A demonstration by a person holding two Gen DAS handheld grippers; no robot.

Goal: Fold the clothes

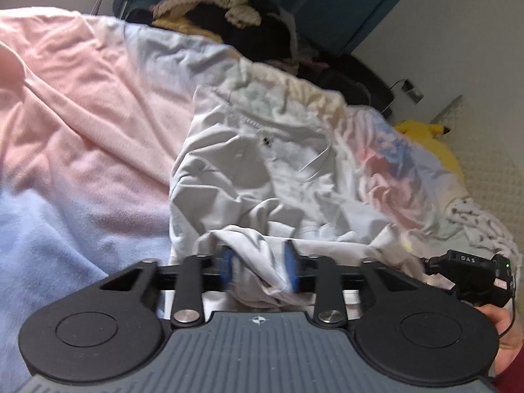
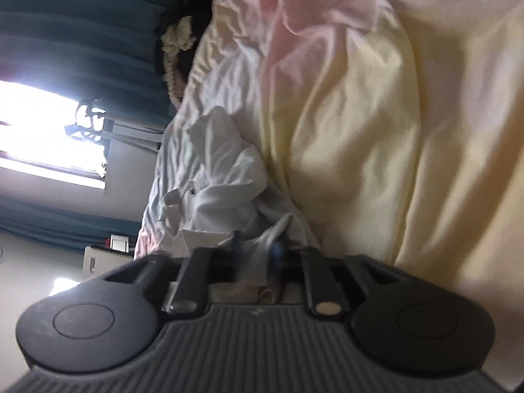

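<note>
Both grippers, left (image 1: pixel 258 267) and right (image 2: pixel 257 255), each clamp the one white garment (image 1: pixel 249 163) on the pastel blanket (image 1: pixel 75 98).

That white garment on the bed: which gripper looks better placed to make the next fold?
Probably the left gripper: it grips the white garment with the cloth spread in front. The right gripper also pinches it, but views it sideways.

White letters "DAS" on black device (image 1: pixel 471 275) at right edge, left wrist view
</note>
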